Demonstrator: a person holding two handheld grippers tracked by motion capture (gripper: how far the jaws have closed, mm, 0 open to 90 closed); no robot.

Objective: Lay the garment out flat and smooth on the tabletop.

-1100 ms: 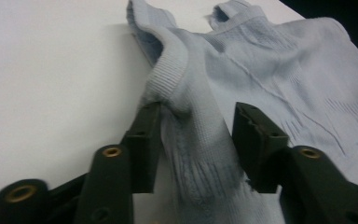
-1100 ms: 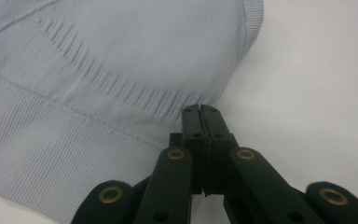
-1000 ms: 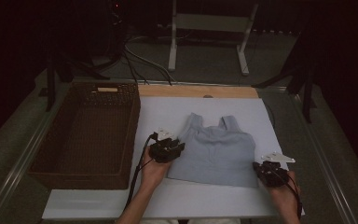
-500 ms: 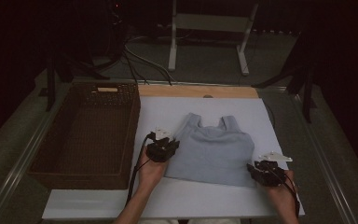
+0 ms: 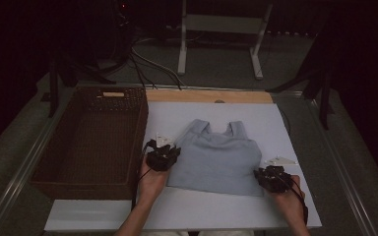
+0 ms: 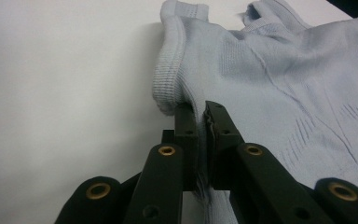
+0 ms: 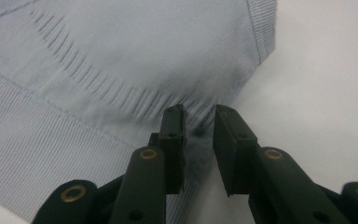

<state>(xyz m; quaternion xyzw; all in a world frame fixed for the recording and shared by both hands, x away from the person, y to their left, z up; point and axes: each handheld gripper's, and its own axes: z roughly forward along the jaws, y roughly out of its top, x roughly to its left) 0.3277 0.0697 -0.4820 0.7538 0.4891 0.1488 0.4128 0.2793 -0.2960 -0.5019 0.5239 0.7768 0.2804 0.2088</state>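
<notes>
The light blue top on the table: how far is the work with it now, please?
Done: the light blue top lies spread flat on the white table. In hand: the left gripper is shut on its side edge; the right gripper stands at the opposite bottom corner, jaws just closing, a gap between them. Left: probably folding it and putting it in the wicker basket alongside.
</notes>
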